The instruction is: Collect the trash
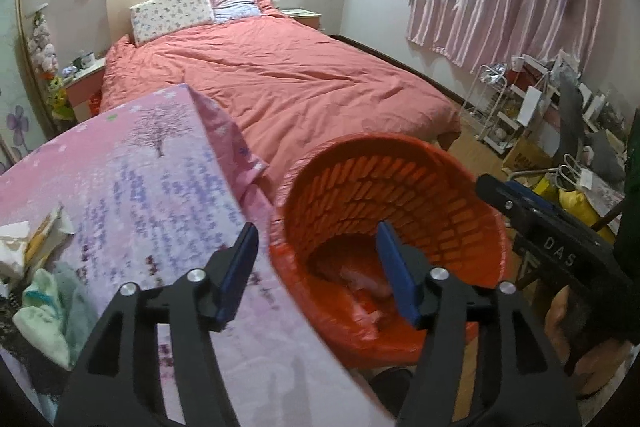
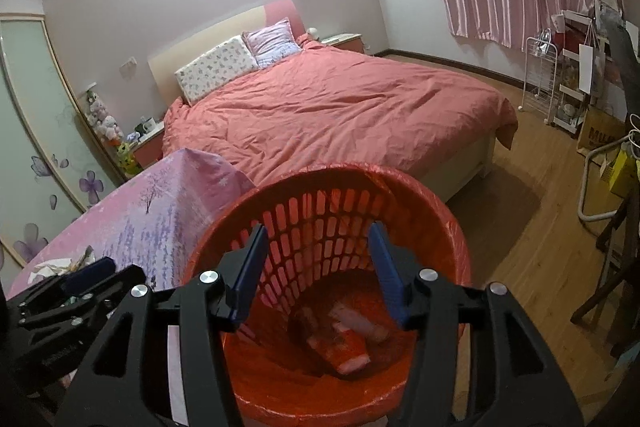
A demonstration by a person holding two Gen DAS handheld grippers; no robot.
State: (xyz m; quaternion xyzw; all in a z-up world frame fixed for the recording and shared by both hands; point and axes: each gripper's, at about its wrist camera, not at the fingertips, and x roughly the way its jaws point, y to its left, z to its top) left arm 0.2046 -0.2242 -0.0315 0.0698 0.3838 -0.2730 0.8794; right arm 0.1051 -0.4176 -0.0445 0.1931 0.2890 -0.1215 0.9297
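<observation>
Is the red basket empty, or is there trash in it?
Not empty: wrappers lie at the bottom of the red basket.

Dim pinkish light — ceiling glare, fisheye warp

The trash [image 2: 344, 343] at the bottom of the orange basket [image 2: 448, 227] is blurred, its kind unreadable. The crumpled items [image 1: 44, 267] at the bench's [image 1: 168, 187] left edge are cut off.
</observation>
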